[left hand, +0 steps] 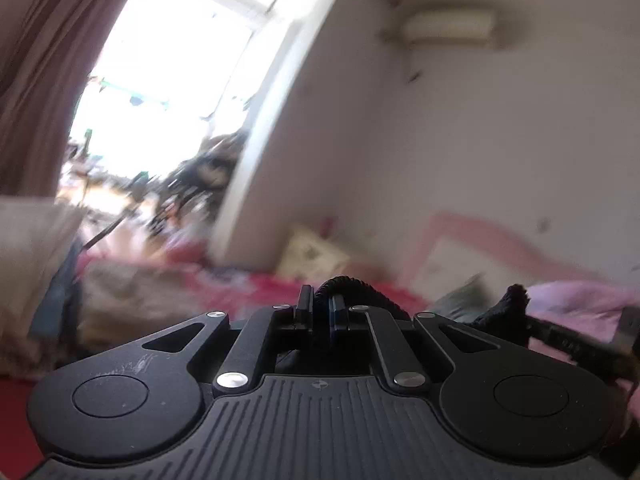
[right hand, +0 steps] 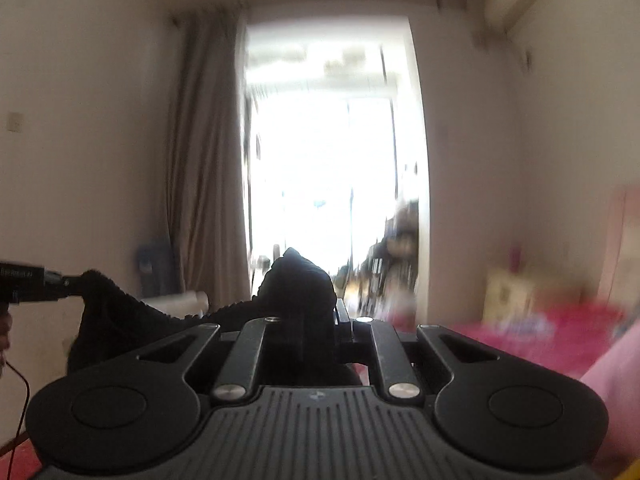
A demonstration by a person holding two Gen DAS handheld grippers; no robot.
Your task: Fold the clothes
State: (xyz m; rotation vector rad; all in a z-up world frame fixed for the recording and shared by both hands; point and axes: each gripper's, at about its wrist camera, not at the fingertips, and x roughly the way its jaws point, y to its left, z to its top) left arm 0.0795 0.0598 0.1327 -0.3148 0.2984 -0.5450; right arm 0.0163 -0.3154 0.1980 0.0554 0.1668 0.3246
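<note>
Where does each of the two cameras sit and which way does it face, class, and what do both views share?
Left wrist: sits on the left gripper, facing a white wall and pink bed; its shut fingers pinch a black garment.
Right wrist: sits on the right gripper, facing a bright window and curtain; its fingers hold the garment's other end, and the left gripper shows at the left edge.
Shared: the garment, window, bed.

Two grippers showed: the left gripper point(left hand: 321, 306) and the right gripper point(right hand: 320, 312). One black knitted garment point(right hand: 298, 280) hung between them. One curtain point(right hand: 204, 168) and one air conditioner point(left hand: 448, 26) were seen.
</note>
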